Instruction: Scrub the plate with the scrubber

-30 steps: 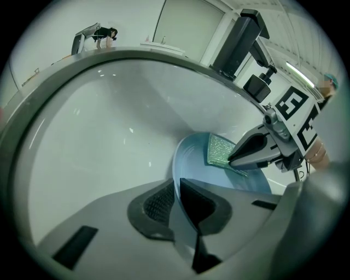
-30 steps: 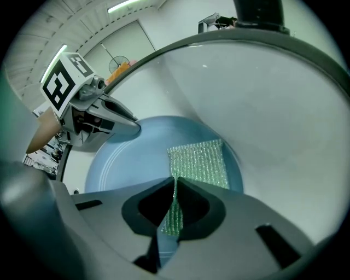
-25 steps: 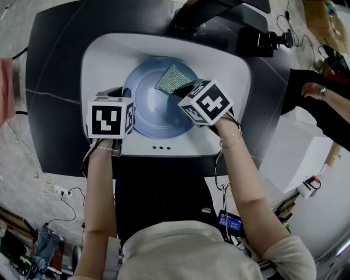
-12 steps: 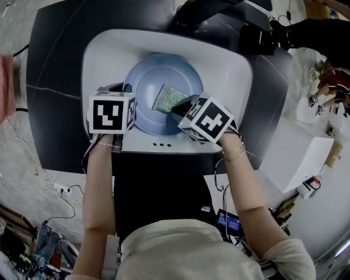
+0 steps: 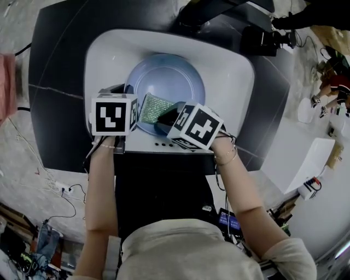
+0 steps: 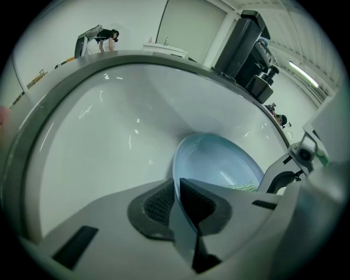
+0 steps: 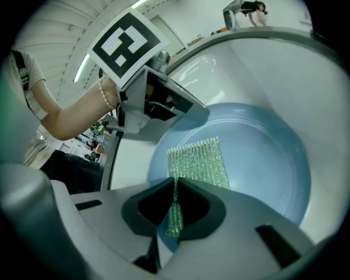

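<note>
A pale blue plate (image 5: 169,82) sits in the white sink (image 5: 229,65), tilted up at its near-left edge. My left gripper (image 5: 130,109) is shut on the plate's rim; in the left gripper view the plate (image 6: 219,164) rim runs between the closed jaws of the left gripper (image 6: 178,199). My right gripper (image 5: 164,116) is shut on a green glittery mesh scrubber (image 5: 151,108). In the right gripper view the scrubber (image 7: 198,161) lies flat against the plate (image 7: 262,158) near its left rim, pinched in the right gripper (image 7: 175,210).
The sink sits in a dark counter (image 5: 54,82). A black machine (image 5: 219,13) stands behind the sink. Another person's arm (image 5: 322,16) shows at the top right. A white box (image 5: 303,158) lies to the right.
The right gripper has dragged the scrubber from the plate's far right area down and left to the near-left rim. The left gripper kept its hold on the plate.
</note>
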The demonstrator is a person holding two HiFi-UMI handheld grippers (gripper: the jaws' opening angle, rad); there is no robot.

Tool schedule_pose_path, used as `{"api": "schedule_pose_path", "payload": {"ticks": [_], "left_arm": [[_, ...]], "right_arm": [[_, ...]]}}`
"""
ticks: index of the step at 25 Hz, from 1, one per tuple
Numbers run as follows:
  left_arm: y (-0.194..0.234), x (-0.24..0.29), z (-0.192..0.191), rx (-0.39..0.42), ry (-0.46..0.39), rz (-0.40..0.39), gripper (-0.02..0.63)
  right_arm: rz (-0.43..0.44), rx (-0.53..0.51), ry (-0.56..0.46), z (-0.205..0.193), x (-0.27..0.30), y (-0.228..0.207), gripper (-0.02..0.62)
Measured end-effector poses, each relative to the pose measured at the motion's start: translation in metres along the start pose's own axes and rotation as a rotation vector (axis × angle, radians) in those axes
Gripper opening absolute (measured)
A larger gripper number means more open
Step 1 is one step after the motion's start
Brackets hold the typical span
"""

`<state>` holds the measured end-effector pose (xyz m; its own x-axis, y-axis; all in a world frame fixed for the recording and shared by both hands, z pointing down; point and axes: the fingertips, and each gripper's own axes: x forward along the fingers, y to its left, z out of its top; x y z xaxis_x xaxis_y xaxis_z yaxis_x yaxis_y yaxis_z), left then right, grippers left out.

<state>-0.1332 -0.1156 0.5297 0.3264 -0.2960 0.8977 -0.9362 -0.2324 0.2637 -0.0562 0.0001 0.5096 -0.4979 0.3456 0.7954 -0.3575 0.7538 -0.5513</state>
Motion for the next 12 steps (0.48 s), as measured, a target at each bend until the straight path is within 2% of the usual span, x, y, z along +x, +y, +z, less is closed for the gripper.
{"api": "schedule_pose_path", "payload": {"ticks": [12], "left_arm": [[0.003, -0.003, 0.000, -0.001, -0.009, 0.021, 0.048]], "right_arm": [[-0.055, 0.105, -0.142, 0.036, 0.010, -0.009, 0.032]]}}
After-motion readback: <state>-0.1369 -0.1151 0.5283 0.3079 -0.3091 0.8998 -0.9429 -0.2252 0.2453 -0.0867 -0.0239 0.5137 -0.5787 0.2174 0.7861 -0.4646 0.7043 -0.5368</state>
